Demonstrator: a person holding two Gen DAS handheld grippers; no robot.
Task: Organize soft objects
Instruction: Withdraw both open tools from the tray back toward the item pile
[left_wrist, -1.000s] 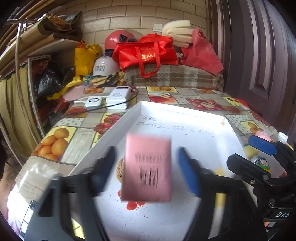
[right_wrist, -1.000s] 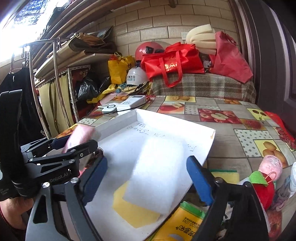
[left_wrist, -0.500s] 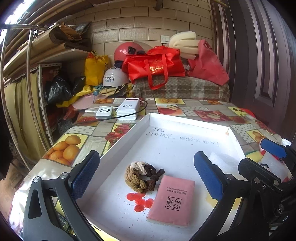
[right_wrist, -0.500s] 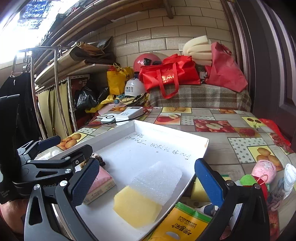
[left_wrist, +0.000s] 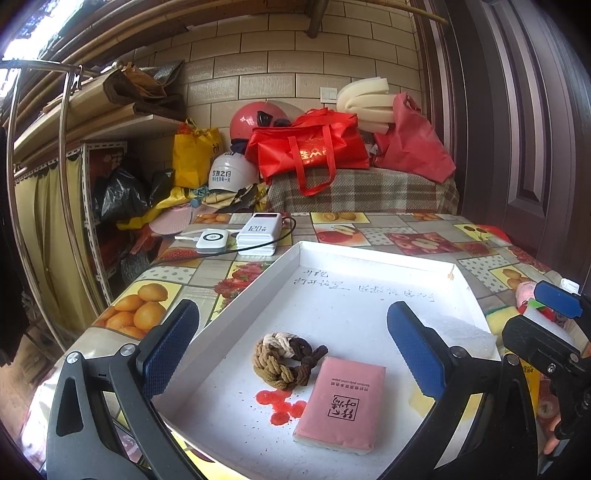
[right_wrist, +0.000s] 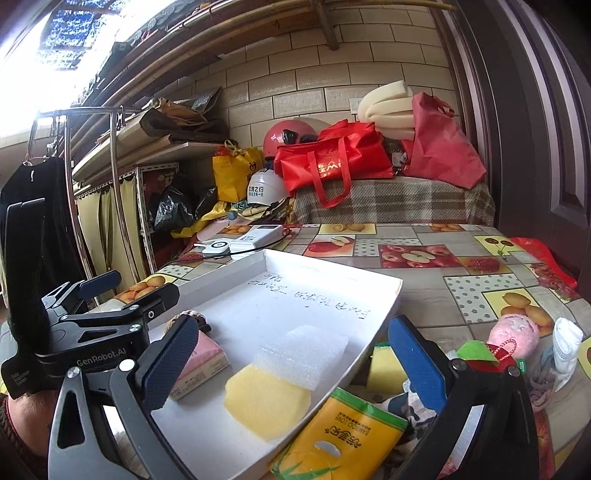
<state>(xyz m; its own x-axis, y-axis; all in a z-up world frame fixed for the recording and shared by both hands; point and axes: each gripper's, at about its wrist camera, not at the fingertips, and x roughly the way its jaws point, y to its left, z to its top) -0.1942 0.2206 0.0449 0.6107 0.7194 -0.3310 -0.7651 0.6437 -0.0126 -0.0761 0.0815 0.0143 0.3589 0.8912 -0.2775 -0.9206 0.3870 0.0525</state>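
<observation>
Pink tissue pack (left_wrist: 341, 402) lies flat in the white tray (left_wrist: 258, 280); both tools, left tool (left_wrist: 291, 354) and right tool (right_wrist: 295, 365), gape apart, empty.

**Both grippers let go over the tray**

The left gripper (left_wrist: 295, 347) has just been opening; its jaws now stand wide and bare. The pink tissue pack (left_wrist: 341, 400) that was between them lies flat in the white tray (left_wrist: 373, 254), at about 4 o'clock of the braided hair ties (left_wrist: 286, 360). The right gripper (right_wrist: 295, 363) opened likewise, and the white foam sheet (right_wrist: 304, 354) rests partly over the yellow sponge (right_wrist: 266, 400).
</observation>
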